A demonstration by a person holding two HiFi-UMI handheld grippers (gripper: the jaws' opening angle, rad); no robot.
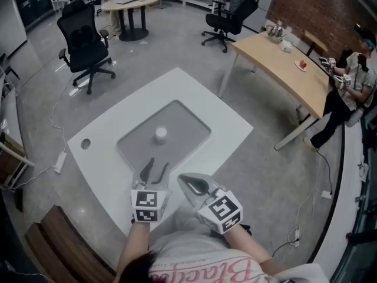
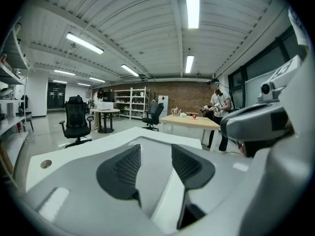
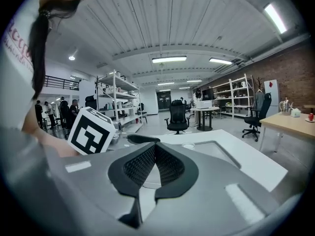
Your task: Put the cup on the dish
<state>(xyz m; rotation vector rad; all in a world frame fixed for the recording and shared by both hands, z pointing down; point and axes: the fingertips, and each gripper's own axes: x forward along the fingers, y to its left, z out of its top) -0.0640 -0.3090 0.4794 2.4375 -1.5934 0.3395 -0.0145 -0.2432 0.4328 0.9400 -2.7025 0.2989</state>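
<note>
Cup (image 1: 161,135), one, on mat (image 1: 189,130), left gripper (image 1: 158,164), right gripper (image 1: 184,178)

Grey left gripper (image 1: 158,165), right gripper (image 1: 182,178), black ribbed pads (image 2: 123,173), white marker cubes (image 1: 147,205), pink-lettered white shirt (image 1: 206,265)

the left gripper (image 2: 155,149) hangs low over the white table (image 2: 74,154), jaws apart with nothing between them. the right gripper (image 2: 236,126) juts in from the right. far left stands a black office chair (image 2: 76,122); far right, a person (image 2: 219,107) at a wooden table (image 2: 189,122).
</note>
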